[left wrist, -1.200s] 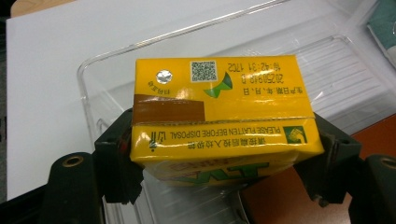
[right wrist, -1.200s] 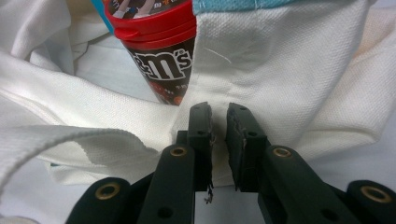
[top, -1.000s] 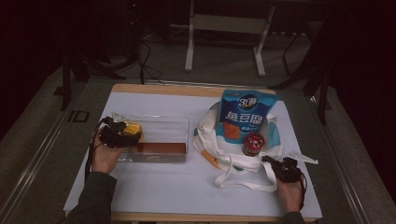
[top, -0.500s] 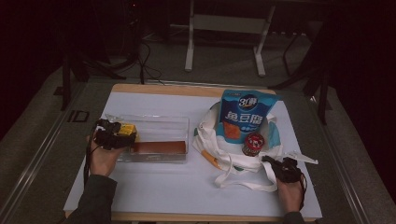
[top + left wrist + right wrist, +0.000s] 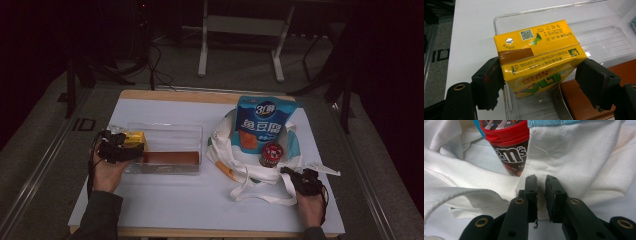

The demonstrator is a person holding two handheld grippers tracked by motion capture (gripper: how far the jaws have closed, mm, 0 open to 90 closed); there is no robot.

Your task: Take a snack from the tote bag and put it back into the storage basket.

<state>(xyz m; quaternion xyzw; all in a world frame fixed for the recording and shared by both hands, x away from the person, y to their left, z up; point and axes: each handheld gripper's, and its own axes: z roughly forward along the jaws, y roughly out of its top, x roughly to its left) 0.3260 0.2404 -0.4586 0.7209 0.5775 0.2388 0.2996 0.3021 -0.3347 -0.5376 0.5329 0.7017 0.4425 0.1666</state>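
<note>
A yellow drink carton (image 5: 539, 57) sits tilted between the jaws of my left gripper (image 5: 541, 82), which is shut on its sides. In the high view the carton (image 5: 134, 137) and left gripper (image 5: 120, 147) hover at the left end of a clear plastic tray (image 5: 170, 131). My right gripper (image 5: 541, 180) has its jaws almost together on the front edge of a white tote bag (image 5: 579, 157). An M&M's tube (image 5: 510, 147) with a red cap stands in the bag just beyond. The high view shows the right gripper (image 5: 295, 175) at the bag's (image 5: 220, 150) near rim.
A brown flat pack (image 5: 170, 158) lies along the tray's near side. A tall blue pouch (image 5: 260, 125) stands in the bag behind the tube (image 5: 271, 154). An orange stick (image 5: 226, 170) lies by the bag's left side. Bag straps (image 5: 260, 197) loop across the white table (image 5: 175, 205).
My left gripper and the yellow carton have shifted a little to the left over the tray's end. The right gripper has stayed at the bag's edge.
</note>
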